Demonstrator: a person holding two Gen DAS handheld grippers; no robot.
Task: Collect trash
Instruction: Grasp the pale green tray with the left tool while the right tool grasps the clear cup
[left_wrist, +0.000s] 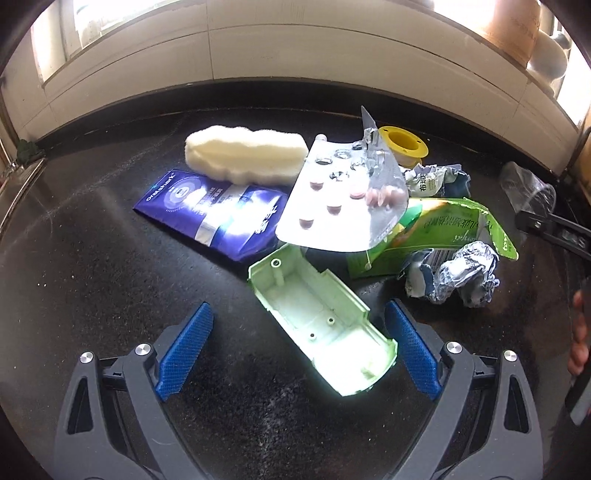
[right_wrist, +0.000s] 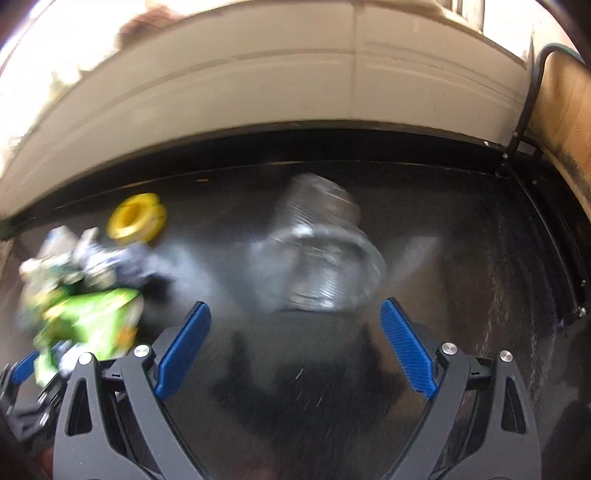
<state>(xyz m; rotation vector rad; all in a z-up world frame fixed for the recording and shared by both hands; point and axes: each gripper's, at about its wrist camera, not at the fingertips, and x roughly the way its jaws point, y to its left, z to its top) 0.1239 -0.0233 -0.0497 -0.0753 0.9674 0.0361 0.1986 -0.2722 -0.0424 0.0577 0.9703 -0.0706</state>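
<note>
A pile of trash lies on a dark countertop. In the left wrist view my left gripper is open, its blue pads on either side of the near end of a pale green plastic shell. Behind it lie a pill blister pack, a purple pouch, a white sponge, a torn green carton, crumpled foil wrappers and a yellow tape spool. In the blurred right wrist view my right gripper is open just short of a clear plastic cup lying on its side.
A cream wall panel runs behind the counter. The clear cup lies at the far right in the left wrist view, with the right gripper's black arm near it. A wooden board and black bracket stand at the right edge.
</note>
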